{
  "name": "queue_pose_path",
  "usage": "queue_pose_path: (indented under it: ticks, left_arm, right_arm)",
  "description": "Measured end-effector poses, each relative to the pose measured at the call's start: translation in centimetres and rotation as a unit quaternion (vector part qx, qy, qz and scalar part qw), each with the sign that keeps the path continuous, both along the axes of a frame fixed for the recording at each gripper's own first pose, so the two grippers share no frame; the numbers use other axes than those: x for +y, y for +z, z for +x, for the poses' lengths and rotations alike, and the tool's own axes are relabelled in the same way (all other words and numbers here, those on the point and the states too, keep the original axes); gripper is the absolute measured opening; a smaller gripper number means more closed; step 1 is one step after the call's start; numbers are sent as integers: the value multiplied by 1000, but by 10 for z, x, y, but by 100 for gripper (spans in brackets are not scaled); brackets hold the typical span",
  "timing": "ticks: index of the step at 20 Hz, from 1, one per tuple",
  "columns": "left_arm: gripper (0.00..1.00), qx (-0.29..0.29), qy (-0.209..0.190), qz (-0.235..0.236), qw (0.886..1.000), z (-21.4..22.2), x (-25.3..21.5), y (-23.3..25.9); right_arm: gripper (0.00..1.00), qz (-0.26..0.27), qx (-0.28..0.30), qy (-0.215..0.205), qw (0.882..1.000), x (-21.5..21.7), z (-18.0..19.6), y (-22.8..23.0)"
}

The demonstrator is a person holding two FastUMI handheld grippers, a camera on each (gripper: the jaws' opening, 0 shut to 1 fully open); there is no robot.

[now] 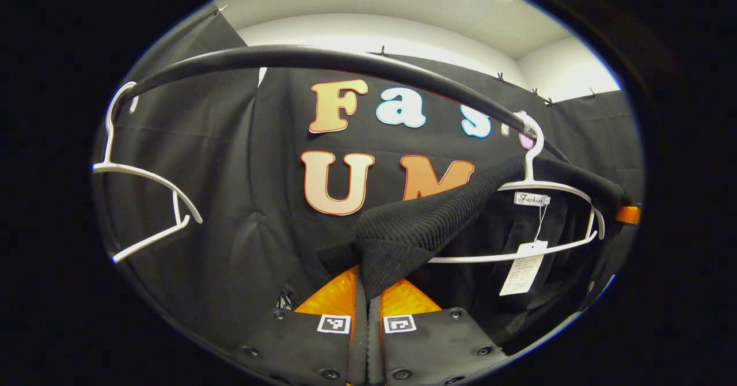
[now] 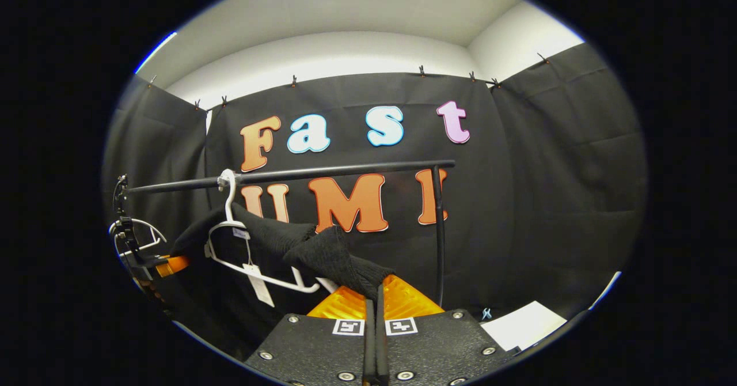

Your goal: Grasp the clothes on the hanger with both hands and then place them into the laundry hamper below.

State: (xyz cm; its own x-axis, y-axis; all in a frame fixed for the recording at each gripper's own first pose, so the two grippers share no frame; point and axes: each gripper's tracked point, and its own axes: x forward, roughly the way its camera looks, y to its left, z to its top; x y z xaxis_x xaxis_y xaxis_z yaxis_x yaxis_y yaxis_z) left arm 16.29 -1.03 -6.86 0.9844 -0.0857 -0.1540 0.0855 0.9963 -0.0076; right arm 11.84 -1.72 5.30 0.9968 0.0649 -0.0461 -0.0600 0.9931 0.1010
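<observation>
Presently, the black knit garment [image 1: 414, 224] hangs on a white hanger [image 1: 538, 193] under the black rail [image 1: 322, 60]. Left gripper [image 1: 367, 294] and right gripper [image 2: 375, 294] each have their fingers closed tight on the garment's fabric below the rail.

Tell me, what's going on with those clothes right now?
Left gripper and right gripper: jaws clamped on black knit garment. Garment still draped on white hanger, hooked over rail. Hamper unseen. Nothing blocking.
</observation>
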Motion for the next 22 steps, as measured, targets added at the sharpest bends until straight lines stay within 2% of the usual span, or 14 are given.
queue_pose_path:
  ticks: [2, 3, 7, 8, 12, 13, 14, 15, 17, 18, 19, 20, 21, 22]
  left_arm:
    - [10, -5, -1, 5, 1000, -2, 4, 5]
    - [7, -7, -2, 9, 1000, -2, 5, 8]
    - [7, -10, -4, 10, 1000, -1, 7, 18]
    - [10, -13, -1, 12, 1000, 0, 8, 21]
    - [7, -25, 16, 13, 999, -1, 21, 35]
    - [7, -27, 19, 10, 999, -1, 24, 38]
    - [7, -26, 21, 8, 999, 2, 26, 37]
    - [10, -26, 27, 9, 999, 4, 30, 38]
    - [7, -24, 43, 14, 999, 9, 43, 36]
    - [5, -22, 50, 9, 998, 7, 49, 32]
    - [10, -19, 56, -1, 998, 7, 56, 29]
    - [7, -14, 61, -14, 998, 6, 62, 25]
    - [10, -9, 62, -25, 998, 6, 66, 21]
    - [7, -5, 65, -31, 997, 4, 71, 16]
  right_arm:
    - [7, -4, -2, -1, 1000, -7, 10, 4]
    - [6, -2, 1, 2, 1000, -12, 15, 2]
    - [7, -5, 11, 10, 1000, -25, 40, -16]
    - [0, -4, 16, 14, 1000, -28, 48, -24]
    - [0, 43, 35, 42, 998, -21, 70, -62]
    - [6, 54, 29, 47, 997, -19, 74, -68]
    - [0, 60, 28, 52, 996, -18, 78, -77]
    - [0, 64, 29, 59, 996, -15, 80, -88]
    - [0, 73, 34, 78, 994, 0, 81, -104]
    - [0, 83, 30, 88, 992, 7, 81, -109]
    - [0, 95, 29, 95, 990, 13, 82, -113]
    - [0, 109, 35, 101, 988, 17, 84, -121]
    - [6, 120, 43, 106, 986, 23, 85, -131]
    - [0, 128, 49, 111, 984, 29, 88, -139]
